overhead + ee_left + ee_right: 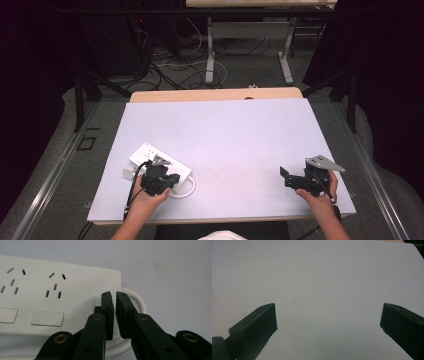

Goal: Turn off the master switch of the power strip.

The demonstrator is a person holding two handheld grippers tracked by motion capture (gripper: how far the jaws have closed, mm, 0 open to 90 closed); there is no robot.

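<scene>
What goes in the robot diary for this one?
left gripper: shut, over power strip | right gripper: open, above table

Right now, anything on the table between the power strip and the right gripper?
Nothing: in the high view, the stretch of white table between the power strip and the right gripper is bare.

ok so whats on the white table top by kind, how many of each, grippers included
power strip, white, with its white cord looped at the near end: 1
hand-held grippers: 2, the left gripper nearly shut over the strip's end, the right gripper open over bare table
total: 3
</scene>
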